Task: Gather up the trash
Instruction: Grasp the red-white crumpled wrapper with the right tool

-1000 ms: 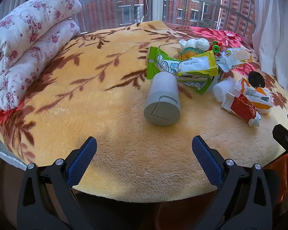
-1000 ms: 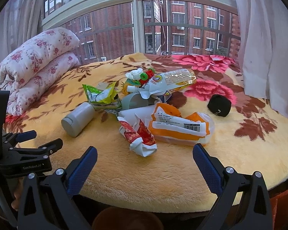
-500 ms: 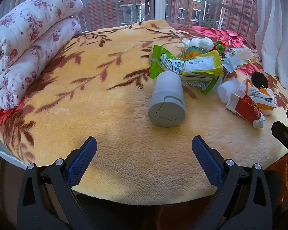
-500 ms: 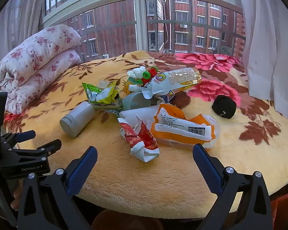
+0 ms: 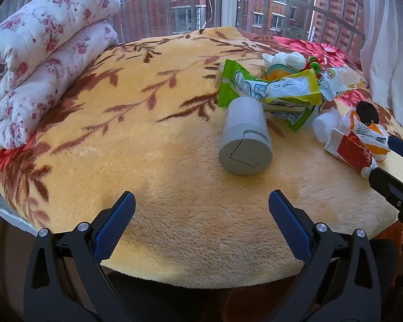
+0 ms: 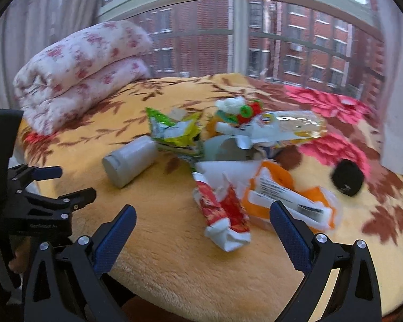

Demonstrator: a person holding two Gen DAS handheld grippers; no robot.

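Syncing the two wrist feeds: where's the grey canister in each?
Left wrist: grey canister lies on its side right of centre, lid end toward the camera, ahead of the open tongs.
Right wrist: left of centre, lid end pointing lower left.
Shared landmark: green snack wrapper touching its far end.

Grey canister [image 5: 245, 139], green wrapper [image 5: 266, 91], leaf-patterned orange blanket [image 5: 137, 123]

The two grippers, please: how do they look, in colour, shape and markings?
Both the left gripper and the right gripper have black, angular plastic frames with triangular cut-outs and round silver screws. The jaws carry dark blue pads with a fine knurled texture. In the right wrist view, the side of the left gripper bears small pale lettering, too blurred to read. No cables or sleeves show.
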